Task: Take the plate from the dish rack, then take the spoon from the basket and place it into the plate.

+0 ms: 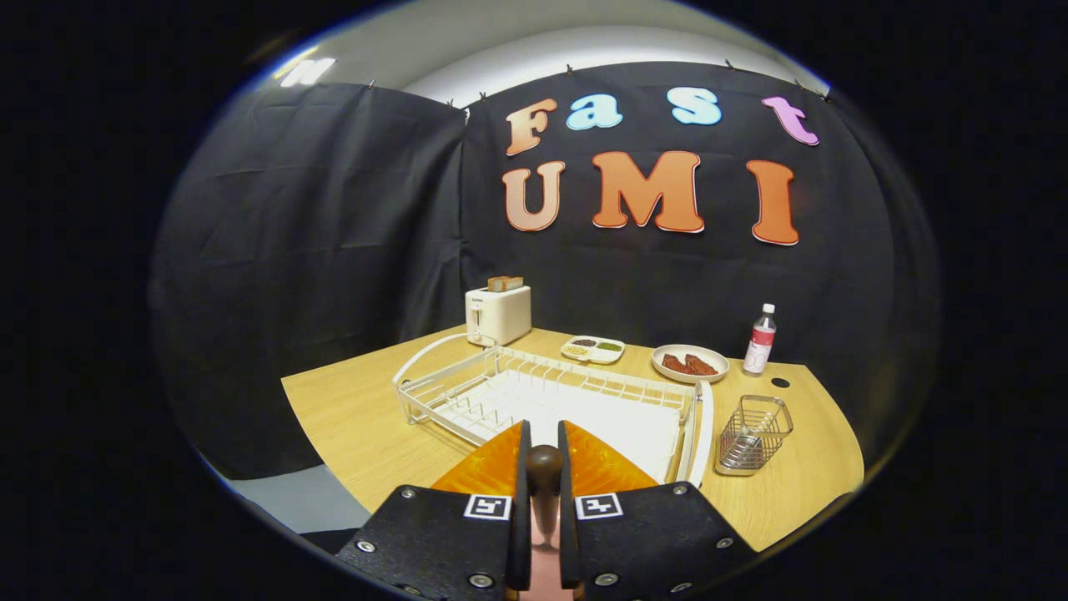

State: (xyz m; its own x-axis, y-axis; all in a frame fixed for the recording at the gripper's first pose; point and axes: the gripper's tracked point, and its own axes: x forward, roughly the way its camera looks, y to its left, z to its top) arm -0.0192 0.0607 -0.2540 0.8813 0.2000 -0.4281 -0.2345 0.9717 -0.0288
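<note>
1. The gripper (544, 426) is seen nearly closed, its two fingers narrowed to a slim gap with both pressing on a spoon (544, 467)
2. The spoon is clamped between the fingers. A rounded dark end sits just short of the fingertips and a paler shaft runs back toward the gripper body, so its long axis is judged to lie along the fingers, pointing forward
3. The dish rack (467, 392) is found just ahead of the fingertips on the table (350, 409), with no plate seen standing in its slots; the plate step is judged done
4. The wire basket (753, 434) is placed ahead and to the right of the fingers, just beside the rack's right end and apart from the gripper; the spoon pick-up is judged done
5. Key relation: the spoon is held, so the coming move depends on where the plate lies from the fingers, and that cannot be told here. It is judged to be low and near the gripper, not beyond the rack
6. A lowering with the gap opened only over the plate is judged needed
7. Farther back, a toaster (498, 313), a small divided dish (593, 349), a dish of brown food (690, 363) and a bottle (760, 338) are noted, well apart from the fingers
</note>
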